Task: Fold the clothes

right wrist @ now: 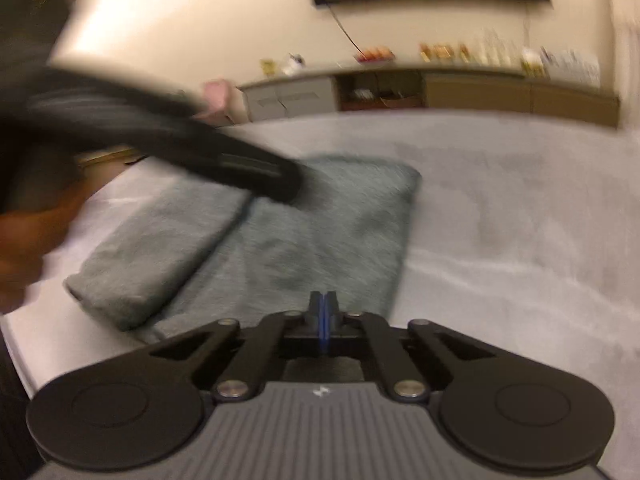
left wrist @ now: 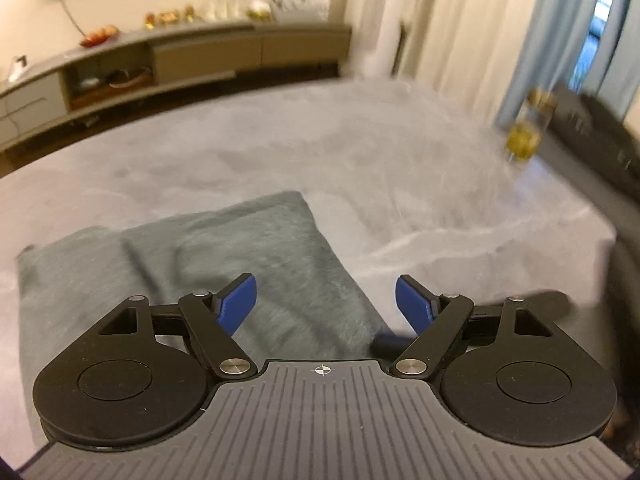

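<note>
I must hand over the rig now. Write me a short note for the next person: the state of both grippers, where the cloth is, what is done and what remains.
Left gripper: open, nothing between its pads, above the near edge of the grey-green cloth.
Right gripper: shut, pads together, holding nothing, at the cloth's near edge.
Cloth: lies on the grey bed cover, one side already folded over into a thicker band.
Done: first fold.
Left: probably further folds, then smoothing.

A bed (left wrist: pixel 360 152) covered in a pale grey spread fills the middle of both views. A folded grey-green garment (left wrist: pixel 224 256) lies on it, lower left of centre.
</note>
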Motion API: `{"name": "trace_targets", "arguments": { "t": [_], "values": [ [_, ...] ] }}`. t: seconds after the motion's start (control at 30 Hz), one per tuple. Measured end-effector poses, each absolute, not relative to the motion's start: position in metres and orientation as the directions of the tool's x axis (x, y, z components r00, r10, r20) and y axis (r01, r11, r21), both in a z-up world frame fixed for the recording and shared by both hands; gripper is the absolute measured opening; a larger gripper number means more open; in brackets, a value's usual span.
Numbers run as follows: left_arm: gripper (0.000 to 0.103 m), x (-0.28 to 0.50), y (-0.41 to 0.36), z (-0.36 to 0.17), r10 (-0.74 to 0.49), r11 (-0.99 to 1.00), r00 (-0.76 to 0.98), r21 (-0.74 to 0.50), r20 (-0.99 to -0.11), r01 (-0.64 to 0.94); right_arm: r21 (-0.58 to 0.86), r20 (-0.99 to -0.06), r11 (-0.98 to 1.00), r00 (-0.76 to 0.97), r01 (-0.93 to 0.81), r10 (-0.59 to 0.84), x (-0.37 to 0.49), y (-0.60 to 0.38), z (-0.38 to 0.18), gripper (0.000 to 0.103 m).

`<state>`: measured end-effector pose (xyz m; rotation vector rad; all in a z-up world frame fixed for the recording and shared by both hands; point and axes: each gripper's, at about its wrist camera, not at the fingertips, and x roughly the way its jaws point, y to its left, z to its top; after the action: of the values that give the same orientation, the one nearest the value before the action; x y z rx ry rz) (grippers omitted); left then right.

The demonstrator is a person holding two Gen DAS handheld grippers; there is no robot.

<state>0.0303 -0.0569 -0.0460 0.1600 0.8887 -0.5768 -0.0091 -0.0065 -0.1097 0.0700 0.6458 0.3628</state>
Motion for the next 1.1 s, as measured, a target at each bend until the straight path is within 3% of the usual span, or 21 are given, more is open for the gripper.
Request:
{"name": "trace_targets", "arguments": {
  "t": [0.17,0.23,0.3,0.37,0.43,0.47,0.57,0.67,0.7,0.73,0.77,0.83,1.0,1.1],
  "values": [
    [0.069,0.057,-0.105,-0.079,-0.276,0.839,0.414,-0.007,-0.867,0.545,0.109,-0.53,0.926,0.767,-0.361,0.361,-0.017,0.011,-0.107,0.001],
    [0.072,0.06,-0.116,-0.087,-0.243,0.837,0.417,0.028,-0.876,0.546,0.135,-0.558,0.954,0.776,-0.267,0.296,-0.011,0.001,-0.11,0.017],
    [0.073,0.06,-0.119,-0.086,-0.236,0.84,0.426,0.037,-0.873,0.542,0.212,-0.583,0.964,0.77,-0.162,0.258,-0.001,-0.018,-0.115,0.053],
    [0.073,0.06,-0.118,-0.084,-0.236,0.846,0.429,0.034,-0.872,0.533,0.268,-0.611,0.958,0.751,-0.102,0.251,0.008,-0.03,-0.122,0.062],
    [0.073,0.062,-0.118,-0.084,-0.242,0.847,0.423,0.022,-0.873,0.531,0.285,-0.63,0.951,0.724,-0.119,0.279,0.013,-0.028,-0.128,0.06],
    [0.074,0.063,-0.118,-0.084,-0.246,0.847,0.418,0.016,-0.875,0.532,0.284,-0.636,0.949,0.714,-0.138,0.294,0.014,-0.024,-0.131,0.043],
    [0.079,0.063,-0.124,-0.086,-0.253,0.836,0.398,0.008,-0.882,0.549,0.148,-0.603,0.964,0.752,-0.222,0.266,0.006,-0.003,-0.123,0.014],
    [0.081,0.06,-0.13,-0.09,-0.253,0.817,0.383,0.016,-0.888,0.577,-0.004,-0.532,0.962,0.815,-0.274,0.23,-0.008,0.017,-0.116,0.01],
    [0.078,0.059,-0.131,-0.092,-0.252,0.811,0.382,0.022,-0.889,0.585,-0.045,-0.508,0.956,0.831,-0.288,0.227,-0.013,0.022,-0.114,0.01],
    [0.054,0.057,-0.131,-0.092,-0.229,0.808,0.406,0.06,-0.885,0.586,-0.056,-0.5,0.955,0.836,-0.293,0.227,-0.013,0.024,-0.114,0.01],
    [0.017,0.054,-0.131,-0.092,-0.2,0.806,0.435,0.106,-0.878,0.583,-0.063,-0.494,0.953,0.839,-0.296,0.227,-0.013,0.024,-0.115,0.011],
    [0.005,0.053,-0.119,-0.083,-0.232,0.808,0.45,0.087,-0.862,0.583,-0.044,-0.467,0.952,0.849,-0.301,0.247,-0.014,0.02,-0.113,0.014],
    [0.0,0.052,-0.026,-0.016,-0.412,0.857,0.535,-0.114,-0.737,0.503,0.069,-0.257,0.925,0.89,-0.373,0.377,-0.034,-0.006,-0.087,0.054],
    [0.0,0.052,0.072,0.008,-0.412,0.905,0.638,-0.212,-0.65,0.368,0.056,-0.223,0.881,0.854,-0.47,0.47,-0.042,-0.003,-0.086,0.059]
  ]
}}
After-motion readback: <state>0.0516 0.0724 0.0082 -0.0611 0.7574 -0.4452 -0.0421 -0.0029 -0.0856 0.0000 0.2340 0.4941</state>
